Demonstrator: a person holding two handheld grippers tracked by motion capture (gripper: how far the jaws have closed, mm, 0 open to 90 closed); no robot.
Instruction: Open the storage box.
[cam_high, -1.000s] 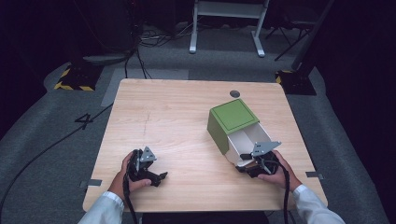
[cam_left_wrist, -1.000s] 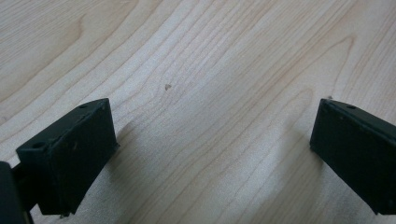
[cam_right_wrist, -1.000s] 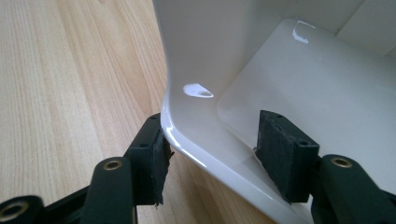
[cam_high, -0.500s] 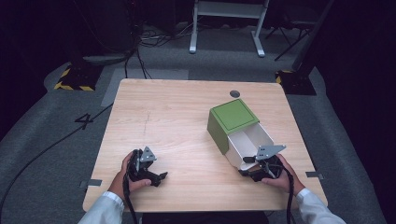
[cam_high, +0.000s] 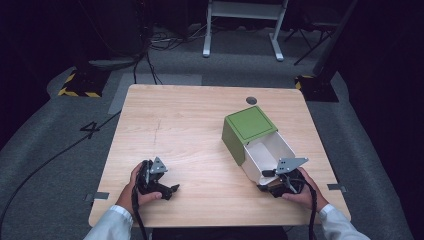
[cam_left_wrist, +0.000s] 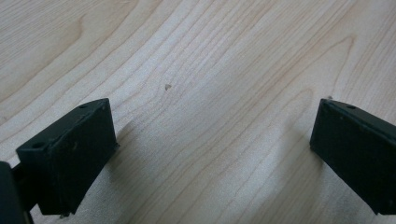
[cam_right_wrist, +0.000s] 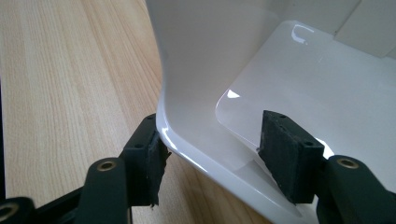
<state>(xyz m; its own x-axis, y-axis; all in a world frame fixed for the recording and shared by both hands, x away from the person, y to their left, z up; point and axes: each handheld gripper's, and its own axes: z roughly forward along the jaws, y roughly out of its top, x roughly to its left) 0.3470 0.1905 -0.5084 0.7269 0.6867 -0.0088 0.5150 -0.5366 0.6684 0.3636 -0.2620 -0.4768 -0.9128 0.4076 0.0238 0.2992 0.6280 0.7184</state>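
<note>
The left gripper (cam_high: 172, 189) rests low over the bare wooden table (cam_high: 190, 120) at its near left, jaws spread wide with nothing between them, well apart from the box. To the right, the white tray (cam_high: 265, 150) is pulled out from the green sleeve (cam_high: 248, 125), its long axis running toward the right gripper (cam_right_wrist: 210, 161). That gripper's jaws straddle the tray's near corner wall, one outside touching it, one inside with a gap, so not yet closed; this hand is clearly nearer.

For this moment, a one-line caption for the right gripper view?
Right gripper open, fingers straddling the white tray's front wall above the wooden table.
</note>
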